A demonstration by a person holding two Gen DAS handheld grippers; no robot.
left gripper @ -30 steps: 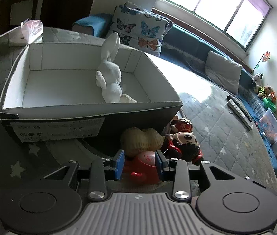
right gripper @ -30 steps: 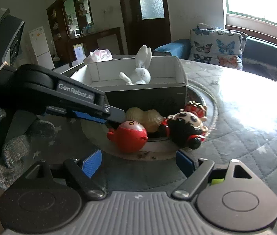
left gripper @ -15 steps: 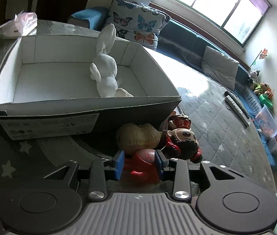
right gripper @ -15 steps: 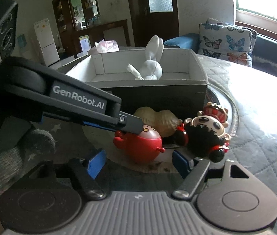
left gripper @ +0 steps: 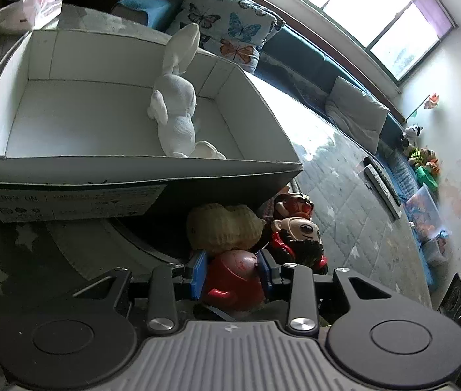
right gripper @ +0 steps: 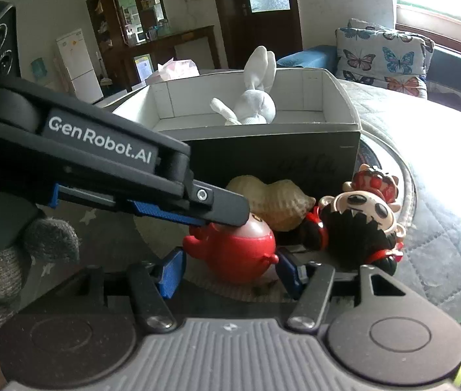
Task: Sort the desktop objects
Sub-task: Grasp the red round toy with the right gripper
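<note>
Nearest in both wrist views sits the round red toy (left gripper: 235, 277), low on the quilted star-print table cover (left gripper: 344, 215), just in front of the open box (left gripper: 132, 182). The left gripper (left gripper: 232, 272) is clamped on it, a blue pad pressed to each side. The right gripper (right gripper: 229, 268) has just been closing, and the same red toy (right gripper: 240, 251) lies between its jaws; they stand close beside it, with a slight gap visible at the left pad, so I judge it not gripping yet. One grip is enough for so small a toy: the left should keep squeezing across the widest part, and the right would do well to back off or take a different toy rather than pinch against the other fingers. The lift then needs to clear the near wall of the box before release. Touching the red toy from behind is a tan shell-like toy (right gripper: 273, 202), and to its right a dark-maned figure with jagged teeth (right gripper: 361, 228), with a second red-topped figure close behind; a careless pull may drag them. Inside the box a white rabbit (left gripper: 175, 110) leans upright. The left gripper's arm, seen from the right wrist, reads "GenRobot.AI"; the box's white label (left gripper: 70, 205) carries print too small to read. A gloved hand (right gripper: 25, 260) shows at the left edge.
</note>
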